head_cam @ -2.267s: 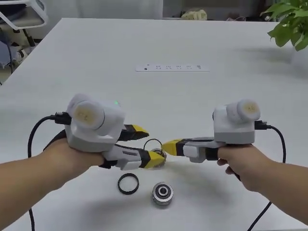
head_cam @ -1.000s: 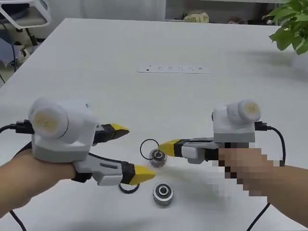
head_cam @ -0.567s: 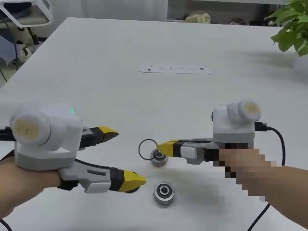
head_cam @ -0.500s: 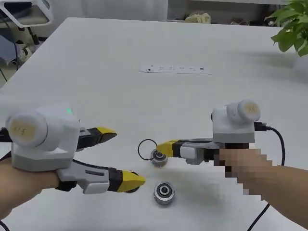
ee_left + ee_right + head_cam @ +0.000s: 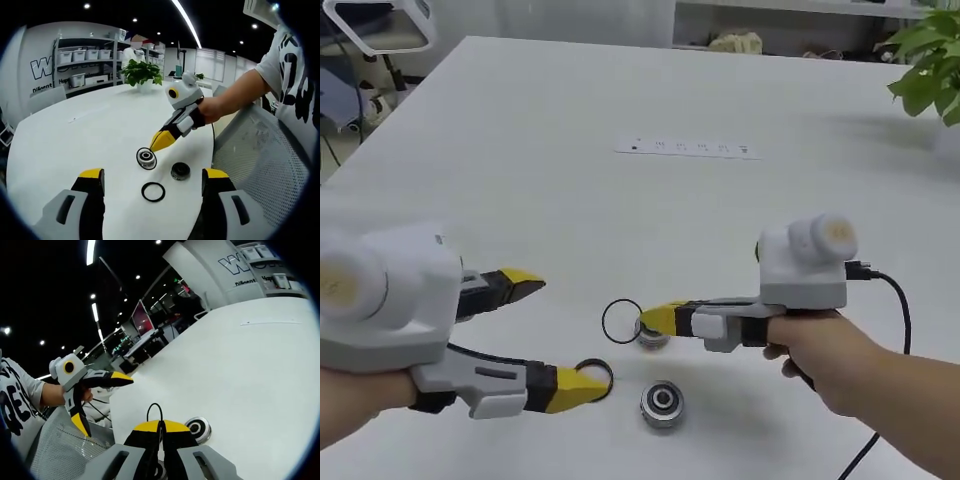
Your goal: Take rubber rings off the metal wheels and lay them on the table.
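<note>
There are two rubber rings. One black ring (image 5: 143,192) lies flat on the tabletop (image 5: 570,120). A second ring (image 5: 605,322) is pinched in the closed jaws of the right gripper (image 5: 648,320). There are two metal wheels, a near wheel (image 5: 662,403) and a far wheel (image 5: 652,341). There are two grippers, the right one and the left gripper (image 5: 571,332), whose jaws are wide apart. There is one power strip (image 5: 687,148) and one green plant (image 5: 928,65).
</note>
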A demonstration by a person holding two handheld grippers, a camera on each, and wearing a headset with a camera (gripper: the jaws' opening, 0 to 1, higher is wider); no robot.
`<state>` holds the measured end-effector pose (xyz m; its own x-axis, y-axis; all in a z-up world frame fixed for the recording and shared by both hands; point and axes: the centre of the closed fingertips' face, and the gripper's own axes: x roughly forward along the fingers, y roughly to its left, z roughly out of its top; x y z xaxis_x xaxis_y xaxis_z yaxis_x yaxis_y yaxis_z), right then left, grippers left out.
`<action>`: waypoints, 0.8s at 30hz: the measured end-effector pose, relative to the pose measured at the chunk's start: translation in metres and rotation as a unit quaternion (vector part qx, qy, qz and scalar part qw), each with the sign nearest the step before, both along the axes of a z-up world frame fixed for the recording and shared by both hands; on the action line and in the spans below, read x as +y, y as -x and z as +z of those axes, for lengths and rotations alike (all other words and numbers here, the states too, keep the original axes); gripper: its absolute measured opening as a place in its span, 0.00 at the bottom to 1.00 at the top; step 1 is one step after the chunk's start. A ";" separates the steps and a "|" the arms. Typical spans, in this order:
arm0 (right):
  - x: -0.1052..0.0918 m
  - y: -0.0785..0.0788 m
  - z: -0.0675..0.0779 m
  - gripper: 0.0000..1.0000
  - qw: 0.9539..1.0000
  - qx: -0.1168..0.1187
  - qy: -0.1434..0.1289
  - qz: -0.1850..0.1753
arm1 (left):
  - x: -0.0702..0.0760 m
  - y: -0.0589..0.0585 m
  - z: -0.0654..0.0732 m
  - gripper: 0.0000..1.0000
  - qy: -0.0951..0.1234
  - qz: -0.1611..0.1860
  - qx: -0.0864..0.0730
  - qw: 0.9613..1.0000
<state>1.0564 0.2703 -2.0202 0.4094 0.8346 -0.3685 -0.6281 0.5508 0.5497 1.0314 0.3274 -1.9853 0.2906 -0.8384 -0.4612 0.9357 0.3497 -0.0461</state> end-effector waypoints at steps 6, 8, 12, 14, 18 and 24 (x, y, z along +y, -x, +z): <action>0.004 0.004 -0.004 0.00 1.000 0.007 0.007 0.012 | 0.003 0.003 0.003 0.78 0.007 0.005 0.003 1.000; 0.006 0.005 -0.005 0.00 1.000 0.009 0.007 0.015 | 0.004 0.005 0.003 0.78 0.007 0.006 0.003 1.000; 0.009 0.008 -0.008 0.00 1.000 0.013 0.010 0.022 | 0.008 0.007 0.003 0.78 0.007 0.007 0.003 1.000; 0.010 0.009 -0.008 0.00 1.000 0.015 0.011 0.024 | 0.011 0.008 0.003 0.78 0.008 0.010 0.003 1.000; 0.013 0.011 -0.010 0.00 0.999 0.019 0.011 0.028 | 0.015 0.009 0.002 0.79 0.007 0.013 0.003 1.000; 0.020 0.016 -0.013 0.00 0.999 0.025 0.013 0.037 | 0.021 0.010 0.001 0.81 0.004 0.019 0.001 1.000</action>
<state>1.0409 0.2907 -2.0336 0.3271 0.8523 -0.4082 -0.6403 0.5176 0.5675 1.0215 0.3485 -1.9840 0.3210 -0.8303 -0.4556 0.9218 0.3842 -0.0508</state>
